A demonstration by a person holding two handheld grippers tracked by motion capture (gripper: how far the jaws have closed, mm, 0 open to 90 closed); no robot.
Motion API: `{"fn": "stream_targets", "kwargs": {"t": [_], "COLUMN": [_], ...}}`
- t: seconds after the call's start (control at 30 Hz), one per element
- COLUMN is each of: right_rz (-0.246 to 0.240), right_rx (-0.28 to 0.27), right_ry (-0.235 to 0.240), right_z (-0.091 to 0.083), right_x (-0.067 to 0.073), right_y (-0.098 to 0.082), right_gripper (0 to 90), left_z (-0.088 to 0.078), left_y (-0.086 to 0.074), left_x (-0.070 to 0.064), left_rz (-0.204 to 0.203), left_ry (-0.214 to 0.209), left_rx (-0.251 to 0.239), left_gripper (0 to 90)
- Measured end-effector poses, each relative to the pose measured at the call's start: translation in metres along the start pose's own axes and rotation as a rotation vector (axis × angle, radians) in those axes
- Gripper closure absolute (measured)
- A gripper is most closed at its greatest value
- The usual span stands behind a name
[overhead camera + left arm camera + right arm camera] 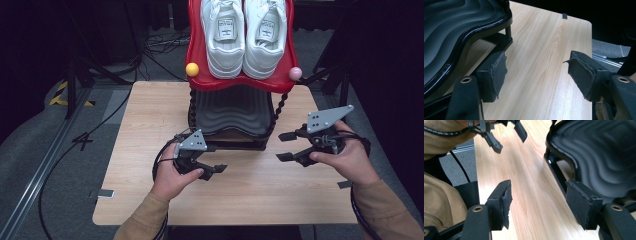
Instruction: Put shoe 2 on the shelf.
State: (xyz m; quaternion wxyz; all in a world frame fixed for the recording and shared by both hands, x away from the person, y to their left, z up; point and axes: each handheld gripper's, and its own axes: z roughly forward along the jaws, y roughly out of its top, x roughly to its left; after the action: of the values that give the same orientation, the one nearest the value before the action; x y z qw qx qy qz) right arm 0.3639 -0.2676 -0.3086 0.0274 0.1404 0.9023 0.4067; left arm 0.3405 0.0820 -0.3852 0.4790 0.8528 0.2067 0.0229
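A two-tier shoe rack stands at the table's far middle. Its red top shelf [200, 80] carries a pair of white sneakers [243, 35], toes toward me. The black ribbed lower shelf [230, 112] is bare. My left gripper [216, 159] hovers open over the wood just in front of the rack's left leg; in the left gripper view [536, 72] its jaws stand wide apart beside the black shelf [446, 30]. My right gripper [286, 146] is open too, right of the rack, jaws pointing left; the right gripper view [539, 205] has the shelf [604, 152] beyond its right jaw.
The wooden table [150, 145] has free room in front of the rack. A yellow ball [192, 69] and a pink ball [295, 73] cap the rack's twisted posts. Cables and stand legs [80, 85] lie on the grey floor at left.
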Motion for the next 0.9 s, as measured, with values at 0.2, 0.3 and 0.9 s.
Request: {"fn": "stream_targets", "kwargs": {"t": [0.2,0.3,0.9], "right_rz": [0.008,0.02,0.099], "right_rx": [-0.01,-0.014,0.013], "right_ry": [0.012,0.022,0.059], "right_z": [0.023,0.032,0.088], "right_x": [-0.002,-0.003,-0.013], "right_y": [-0.022,-0.03,-0.076], "right_gripper": [38.1,38.0,37.3], "left_z": [-0.001,-0.003,0.0], "left_y": [-0.004,-0.007,-0.022], "left_x": [-0.003,-0.004,-0.008], "left_rz": [-0.002,-0.013,-0.044], "left_ry": [0.007,0.014,0.04], "left_rx": [0.009,0.01,0.043], "left_gripper": [31.6,31.6,31.6]}}
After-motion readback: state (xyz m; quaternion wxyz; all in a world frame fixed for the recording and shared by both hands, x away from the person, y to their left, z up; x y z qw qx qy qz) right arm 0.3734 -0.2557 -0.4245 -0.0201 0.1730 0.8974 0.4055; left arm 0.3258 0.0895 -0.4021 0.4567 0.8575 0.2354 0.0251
